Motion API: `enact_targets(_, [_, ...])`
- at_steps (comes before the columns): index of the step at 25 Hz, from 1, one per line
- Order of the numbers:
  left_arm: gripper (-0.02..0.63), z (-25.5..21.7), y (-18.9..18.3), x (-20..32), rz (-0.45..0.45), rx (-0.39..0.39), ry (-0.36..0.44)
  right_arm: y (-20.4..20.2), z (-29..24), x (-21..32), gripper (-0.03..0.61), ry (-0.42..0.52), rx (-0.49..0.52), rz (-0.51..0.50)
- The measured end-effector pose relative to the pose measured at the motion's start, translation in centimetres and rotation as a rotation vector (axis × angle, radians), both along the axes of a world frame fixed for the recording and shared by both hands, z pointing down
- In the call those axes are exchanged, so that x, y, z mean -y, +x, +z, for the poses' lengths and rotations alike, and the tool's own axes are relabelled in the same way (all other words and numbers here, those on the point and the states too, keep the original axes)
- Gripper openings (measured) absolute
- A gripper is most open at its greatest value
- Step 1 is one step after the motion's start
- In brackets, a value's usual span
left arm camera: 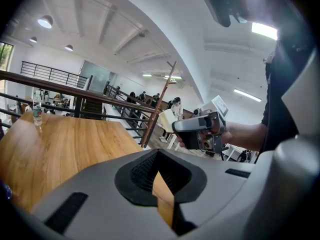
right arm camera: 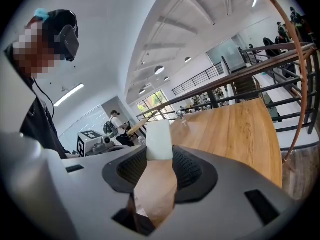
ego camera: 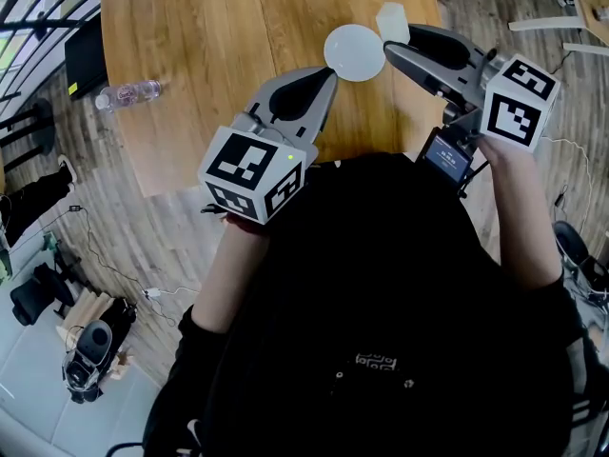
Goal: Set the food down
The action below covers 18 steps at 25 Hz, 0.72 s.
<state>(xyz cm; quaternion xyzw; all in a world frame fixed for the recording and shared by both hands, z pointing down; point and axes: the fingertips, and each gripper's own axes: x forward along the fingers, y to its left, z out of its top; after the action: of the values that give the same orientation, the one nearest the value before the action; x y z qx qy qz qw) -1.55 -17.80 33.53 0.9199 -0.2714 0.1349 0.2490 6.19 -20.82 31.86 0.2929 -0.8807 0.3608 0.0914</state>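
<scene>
Bottle (ego camera: 128, 93) sits near the bench's (ego camera: 219, 27) left edge. My left claw (ego camera: 328, 72) is over the near side of the bench, clenched with nothing in it, only a sliver of wood showing behind the pads. Its tips are just beside the white plate (ego camera: 354, 52), which rests on the bench. My right claw (ego camera: 398, 41) is grasping the food (ego camera: 391, 19), a pale piece with a white top end and tan lower part, held just right of the plate.
</scene>
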Motion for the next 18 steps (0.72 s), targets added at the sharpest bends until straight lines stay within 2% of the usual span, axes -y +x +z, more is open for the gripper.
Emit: enact_targets(18, [0.000, 2.3, -0.3, -0.6, -0.043, 0.046, -0.055, 0.1, 3.3, 1.5, 0.169, -0.025, -0.032, -0.045])
